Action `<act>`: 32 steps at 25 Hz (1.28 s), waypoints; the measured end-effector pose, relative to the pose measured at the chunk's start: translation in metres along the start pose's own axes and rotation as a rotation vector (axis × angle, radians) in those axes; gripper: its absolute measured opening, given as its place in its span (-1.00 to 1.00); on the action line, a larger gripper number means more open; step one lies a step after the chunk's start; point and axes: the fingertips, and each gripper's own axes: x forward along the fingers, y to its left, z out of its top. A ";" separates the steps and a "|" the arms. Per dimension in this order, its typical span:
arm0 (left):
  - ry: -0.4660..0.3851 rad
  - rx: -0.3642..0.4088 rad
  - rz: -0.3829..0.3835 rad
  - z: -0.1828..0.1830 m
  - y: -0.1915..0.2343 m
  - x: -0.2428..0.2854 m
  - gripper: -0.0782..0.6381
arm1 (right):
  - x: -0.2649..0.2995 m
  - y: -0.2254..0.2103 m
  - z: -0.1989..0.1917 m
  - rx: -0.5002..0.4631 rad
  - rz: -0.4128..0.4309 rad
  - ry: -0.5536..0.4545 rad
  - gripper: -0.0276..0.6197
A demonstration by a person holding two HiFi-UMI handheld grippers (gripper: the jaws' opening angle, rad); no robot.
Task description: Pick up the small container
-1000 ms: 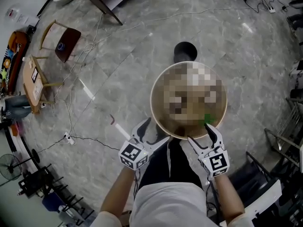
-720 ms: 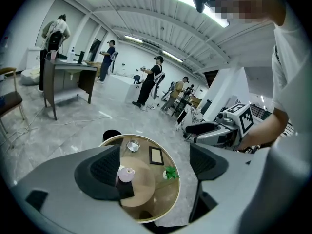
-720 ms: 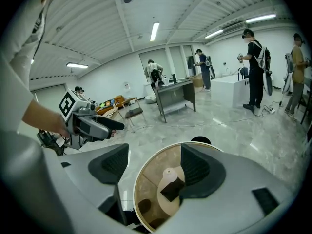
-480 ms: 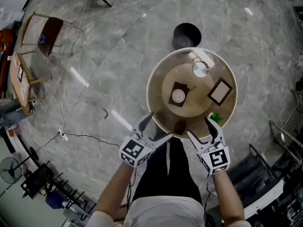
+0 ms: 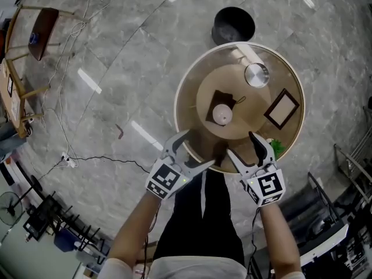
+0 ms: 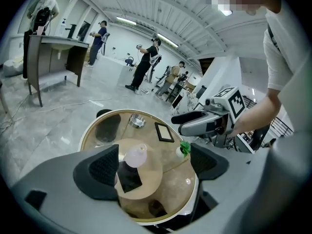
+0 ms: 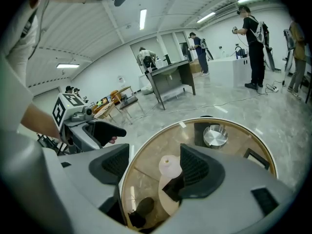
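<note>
A small pale container (image 5: 222, 114) stands on a black square mat (image 5: 220, 100) at the middle of a round glass table (image 5: 180, 86). The left gripper view shows the container (image 6: 136, 155) ahead of the jaws, as does the right gripper view, where the container (image 7: 169, 165) is partly hidden by one finger. My left gripper (image 5: 192, 151) hovers over the table's near edge, open and empty. My right gripper (image 5: 241, 145) hangs beside it, also open with nothing held. Both stand well short of the container.
A metal bowl (image 5: 256, 74) and a black picture frame (image 5: 282, 108) sit on the far and right parts of the table. A small green plant (image 5: 275, 148) stands by the right gripper. A black bin (image 5: 233, 25) is on the floor beyond; a cable (image 5: 104, 161) runs left.
Both grippers have come down toward the table's near edge, jaws staying wide. The table now fills more of the head view and sits higher in it.
</note>
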 end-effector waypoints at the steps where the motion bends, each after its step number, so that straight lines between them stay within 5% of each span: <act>1: 0.003 0.000 -0.003 -0.005 0.006 0.005 0.50 | 0.008 -0.003 -0.004 -0.005 0.002 0.001 0.13; 17: 0.024 -0.109 -0.127 -0.056 0.050 0.061 0.50 | 0.102 -0.024 -0.046 -0.160 0.007 0.005 0.00; 27: -0.009 -0.277 -0.212 -0.072 0.071 0.070 0.47 | 0.130 -0.028 -0.069 -0.331 0.015 0.008 -0.15; 32: -0.087 -0.503 -0.300 -0.078 0.081 0.075 0.47 | 0.135 -0.034 -0.077 -0.370 -0.035 -0.025 -0.32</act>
